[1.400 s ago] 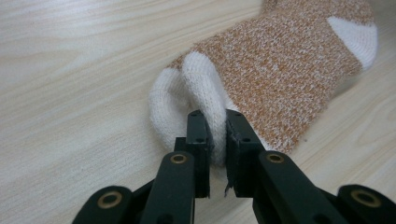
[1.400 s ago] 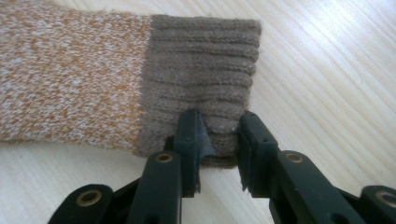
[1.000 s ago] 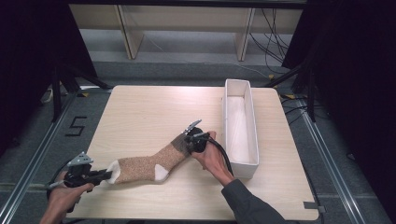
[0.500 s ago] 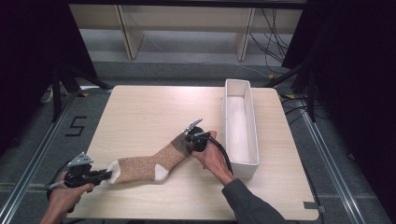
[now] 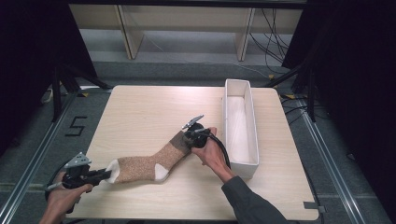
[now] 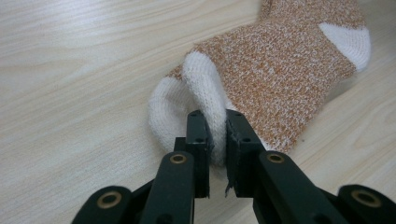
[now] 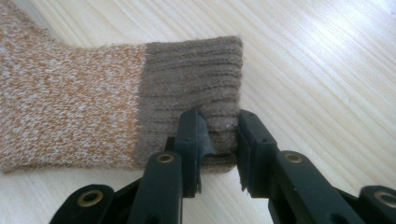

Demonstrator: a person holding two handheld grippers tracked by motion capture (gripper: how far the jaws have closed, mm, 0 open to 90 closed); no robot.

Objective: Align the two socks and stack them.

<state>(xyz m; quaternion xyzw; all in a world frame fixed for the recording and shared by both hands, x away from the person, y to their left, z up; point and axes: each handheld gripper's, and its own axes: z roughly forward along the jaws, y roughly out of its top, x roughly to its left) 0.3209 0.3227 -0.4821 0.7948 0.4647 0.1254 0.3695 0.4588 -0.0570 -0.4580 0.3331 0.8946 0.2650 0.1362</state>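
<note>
sock [image 5: 149, 164] lies flat on counter [image 5: 140, 112], near-centre, stretched w/ white toe end at near left and brown ribbed cuff toward centre right. left gripper [image 5: 105, 175], jaws clamped on white toe [image 6: 205, 100], fabric bunched btwn them. right gripper [image 5: 186, 138], jaws closed on edge of ribbed cuff [image 7: 196, 79], pinching a fold. white tray [image 5: 240, 161] stands just right of right gripper, long side running near–far.
</note>
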